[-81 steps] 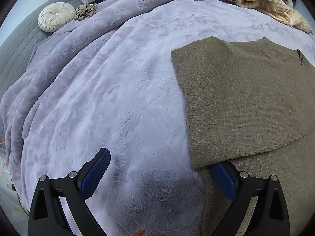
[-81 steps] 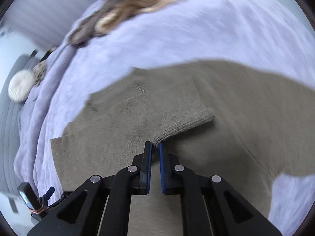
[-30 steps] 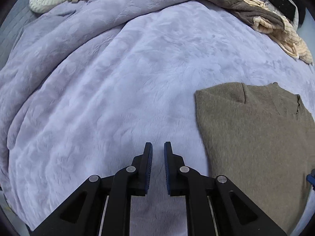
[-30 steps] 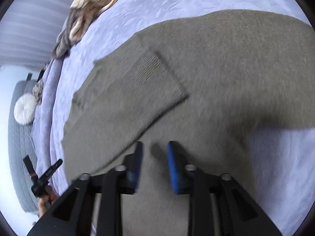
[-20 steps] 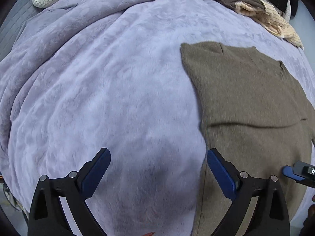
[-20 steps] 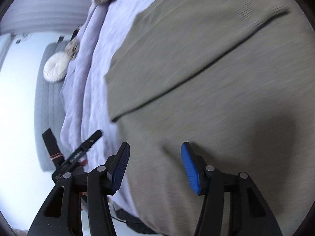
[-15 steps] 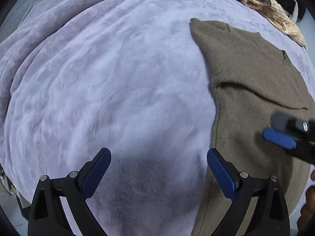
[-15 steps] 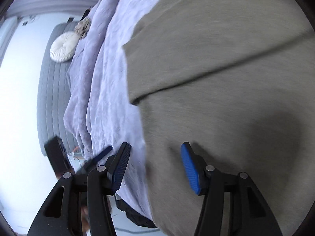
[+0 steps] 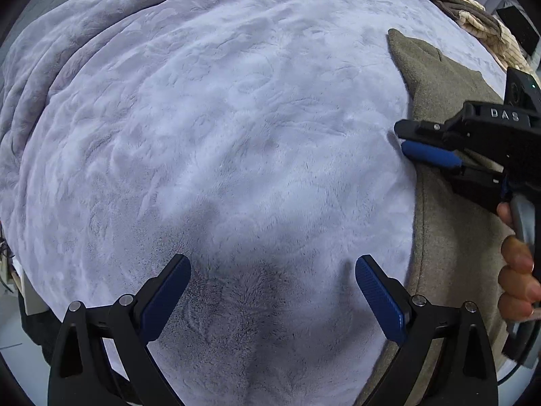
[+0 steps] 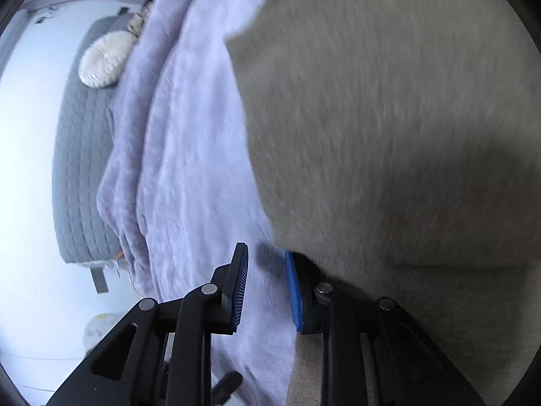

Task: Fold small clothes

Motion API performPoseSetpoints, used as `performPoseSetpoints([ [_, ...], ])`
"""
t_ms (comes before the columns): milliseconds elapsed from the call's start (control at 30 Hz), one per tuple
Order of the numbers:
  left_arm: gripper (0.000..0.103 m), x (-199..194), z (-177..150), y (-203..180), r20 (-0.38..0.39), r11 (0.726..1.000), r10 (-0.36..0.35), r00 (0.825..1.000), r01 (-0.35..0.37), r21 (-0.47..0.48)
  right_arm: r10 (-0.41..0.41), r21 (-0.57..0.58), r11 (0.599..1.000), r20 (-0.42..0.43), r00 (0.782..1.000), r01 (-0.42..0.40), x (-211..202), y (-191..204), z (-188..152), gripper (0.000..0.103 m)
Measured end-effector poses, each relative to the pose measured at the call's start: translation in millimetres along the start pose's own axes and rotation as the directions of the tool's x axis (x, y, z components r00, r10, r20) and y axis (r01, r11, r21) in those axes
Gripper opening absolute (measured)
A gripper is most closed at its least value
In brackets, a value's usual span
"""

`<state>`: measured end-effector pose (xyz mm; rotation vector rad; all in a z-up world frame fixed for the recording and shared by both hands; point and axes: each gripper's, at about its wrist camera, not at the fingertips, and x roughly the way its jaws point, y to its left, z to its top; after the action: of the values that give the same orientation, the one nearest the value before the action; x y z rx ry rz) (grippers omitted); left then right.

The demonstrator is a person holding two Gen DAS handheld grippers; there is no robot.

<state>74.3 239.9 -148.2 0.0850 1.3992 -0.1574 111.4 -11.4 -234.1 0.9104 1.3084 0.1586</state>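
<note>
An olive-brown knitted sweater (image 9: 449, 237) lies flat on the lavender plush blanket (image 9: 236, 118), along the right side of the left wrist view. My left gripper (image 9: 272, 264) points straight down over bare blanket just left of the sweater's edge, open wide, nothing between its fingers. My right gripper (image 10: 267, 270) sits at the sweater's (image 10: 389, 118) left edge, its jaws closing. A gap still shows between them, mostly blanket, and the sweater's edge lies against the right pad (image 10: 292, 287). In the left wrist view the right gripper (image 9: 405, 138), held by a hand (image 9: 517, 260), reaches in from the right.
A pile of beige and brown clothes (image 9: 473, 17) lies at the far right of the bed. A round cream cushion (image 10: 101, 61) rests on a grey quilted surface (image 10: 81, 169) beyond the blanket. The blanket's edge hangs off the bed to the left in the right wrist view.
My left gripper went from shut to wide open and shifted left off the sweater. My right gripper travelled across the sweater to its left edge and its jaws narrowed.
</note>
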Motion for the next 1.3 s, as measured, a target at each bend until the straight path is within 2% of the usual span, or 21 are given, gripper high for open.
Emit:
performPoseSetpoints([
  [133, 0.098, -7.6, 7.8, -9.9, 0.003, 0.998, -0.056, 0.998, 0.056, 0.017, -0.024, -0.080, 0.997, -0.010, 1.000, 0.023, -30.5, 9.8, -27.5, 0.026],
  [300, 0.098, -14.5, 13.0, -44.0, 0.011, 0.989, -0.099, 0.995, 0.097, 0.112, -0.135, -0.091, 0.986, 0.020, 0.991, 0.136, -96.0, -19.8, -67.5, 0.026],
  [367, 0.098, -21.7, 12.1, -67.9, -0.001, 0.982, -0.106, 0.994, 0.105, 0.159, -0.168, -0.053, 0.984, 0.029, 0.985, 0.169, -121.2, -39.6, -83.9, 0.031],
  [433, 0.098, -25.8, 11.2, -86.0, -0.013, 0.973, -0.118, 0.993, 0.118, 0.198, -0.193, 0.003, 0.981, 0.054, 0.980, 0.193, -147.2, -59.5, -96.0, 0.045],
  [600, 0.098, -31.6, 3.3, -141.9, -0.047, 0.948, -0.127, 0.991, 0.135, 0.287, -0.237, 0.173, 0.962, 0.141, 0.961, 0.212, -221.1, -117.0, -118.6, 0.046],
  [733, 0.098, -35.2, -3.0, -181.9, -0.052, 0.926, -0.129, 0.990, 0.139, 0.352, -0.257, 0.309, 0.934, 0.242, 0.936, 0.177, -280.2, -166.3, -126.6, 0.046],
  [800, 0.098, -37.9, -4.8, -204.7, -0.038, 0.911, -0.122, 0.992, 0.127, 0.392, -0.270, 0.384, 0.913, 0.309, 0.912, 0.140, -310.2, -193.2, -130.2, 0.046],
  [933, 0.098, -36.7, -7.8, -246.0, -0.045, 0.891, -0.126, 0.991, 0.133, 0.434, -0.325, 0.520, 0.853, 0.453, 0.830, 0.050, -376.0, -253.9, -139.7, 0.048],
  [1133, 0.098, -24.4, -11.2, -300.5, -0.076, 0.878, -0.126, 0.989, 0.147, 0.455, -0.436, 0.681, 0.727, 0.554, 0.709, -0.085, -452.1, -338.4, -164.9, 0.048],
  [1200, 0.098, -23.0, -11.3, -315.3, -0.082, 0.875, -0.135, 0.987, 0.158, 0.458, -0.462, 0.709, 0.689, 0.586, 0.666, -0.147, -474.4, -362.0, -175.9, 0.048],
  [1300, 0.098, -22.3, -10.5, -333.7, -0.054, 0.875, -0.110, 0.993, 0.122, 0.468, -0.472, 0.718, 0.653, 0.635, 0.612, -0.240, -498.1, -387.8, -188.5, 0.048],
])
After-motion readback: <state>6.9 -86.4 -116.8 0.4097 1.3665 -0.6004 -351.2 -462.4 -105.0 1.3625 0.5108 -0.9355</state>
